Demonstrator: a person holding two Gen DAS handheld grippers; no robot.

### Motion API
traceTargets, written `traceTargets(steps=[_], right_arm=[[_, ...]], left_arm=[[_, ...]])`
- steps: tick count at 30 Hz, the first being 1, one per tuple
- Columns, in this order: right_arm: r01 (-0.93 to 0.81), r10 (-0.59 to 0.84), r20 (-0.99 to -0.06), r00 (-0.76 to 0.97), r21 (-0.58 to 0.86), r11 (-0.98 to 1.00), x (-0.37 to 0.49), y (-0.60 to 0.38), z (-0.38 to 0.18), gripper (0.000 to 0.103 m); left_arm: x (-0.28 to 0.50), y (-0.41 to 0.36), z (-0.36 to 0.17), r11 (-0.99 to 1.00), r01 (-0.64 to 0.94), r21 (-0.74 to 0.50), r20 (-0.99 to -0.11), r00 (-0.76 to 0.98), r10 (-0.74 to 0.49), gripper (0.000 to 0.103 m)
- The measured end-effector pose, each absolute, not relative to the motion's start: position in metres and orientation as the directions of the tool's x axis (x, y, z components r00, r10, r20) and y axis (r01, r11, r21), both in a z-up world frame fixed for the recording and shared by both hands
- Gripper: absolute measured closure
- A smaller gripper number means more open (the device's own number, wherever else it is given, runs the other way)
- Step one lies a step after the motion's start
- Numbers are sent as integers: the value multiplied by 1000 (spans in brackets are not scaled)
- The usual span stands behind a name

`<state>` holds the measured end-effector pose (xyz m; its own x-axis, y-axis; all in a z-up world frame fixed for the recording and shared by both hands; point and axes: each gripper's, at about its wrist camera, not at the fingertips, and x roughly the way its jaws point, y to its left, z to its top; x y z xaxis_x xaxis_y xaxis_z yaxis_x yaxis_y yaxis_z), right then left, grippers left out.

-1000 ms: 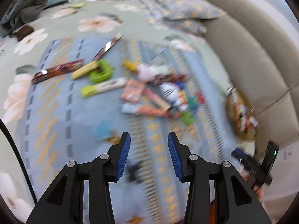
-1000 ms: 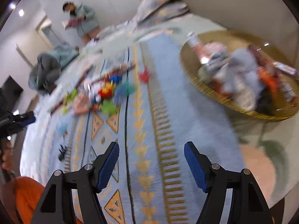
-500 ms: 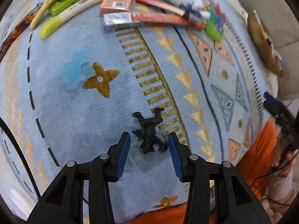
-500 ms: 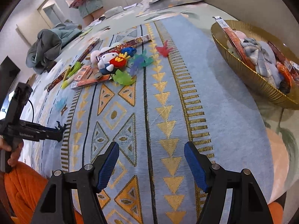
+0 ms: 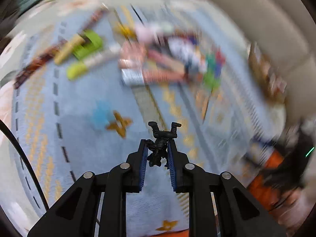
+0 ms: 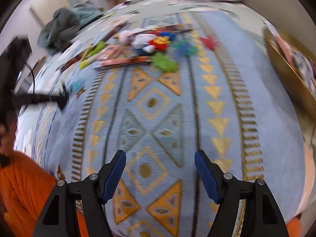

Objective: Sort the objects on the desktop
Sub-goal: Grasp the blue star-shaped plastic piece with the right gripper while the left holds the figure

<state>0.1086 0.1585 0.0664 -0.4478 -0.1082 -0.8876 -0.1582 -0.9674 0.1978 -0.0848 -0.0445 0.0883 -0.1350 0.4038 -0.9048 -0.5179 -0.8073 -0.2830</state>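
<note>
A small black toy figure (image 5: 165, 132) sits upside down between the blue pads of my left gripper (image 5: 158, 142), above the blue patterned rug (image 5: 83, 150). The jaws are closing and both pads press on its body, with the legs sticking out past the tips. The left wrist view is heavily blurred. From the right wrist view the left gripper (image 6: 59, 98) appears as a dark blur at the left. My right gripper (image 6: 160, 154) stands open over the rug's diamond pattern, nothing between its fingers.
A pile of toys and snack packets (image 6: 150, 43) lies across the far part of the rug, with a green toy (image 6: 164, 62) nearest. A gold basket (image 6: 286, 75) of items stands at the right edge. A light blue toy (image 5: 100, 114) lies alone. A person stands at the back.
The left jaws have shut on the black figure and drawn back from the rug with it. The right gripper has slid left, so the basket now sits at the frame's right edge.
</note>
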Motion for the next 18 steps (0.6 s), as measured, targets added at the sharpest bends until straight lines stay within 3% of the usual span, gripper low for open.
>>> traceTargets(steps=[4,9,11,12,13,18], right_arm=[[-85,-147,-871,-468,210,-974,73,130,81,32],[56,-262,-827,-496,271,-961,30,77,90,32],[99,-267,-828,-493,252,-963,20,55,85,36],[126,-270,-835,-480,239,-963,13,42,80,46],[141,-276,-841,-465,237,-961,7,33,75,48],[120,-283,-828,-484,257,-959,-35,4,63,49]], left_arm=[[-111,-82,141,-849,-340,-403,-821,-276,500,86],[-116,-102,137,-789,-157,-594,-698,-387,603,86],[-117,-113,123,-811,-125,-571,-712,-418,565,86],[-119,-118,117,-815,-109,-569,-718,-417,557,86],[-118,-122,115,-811,-99,-576,-714,-423,558,86],[-128,-149,114,-841,-66,-537,-708,-508,491,86]])
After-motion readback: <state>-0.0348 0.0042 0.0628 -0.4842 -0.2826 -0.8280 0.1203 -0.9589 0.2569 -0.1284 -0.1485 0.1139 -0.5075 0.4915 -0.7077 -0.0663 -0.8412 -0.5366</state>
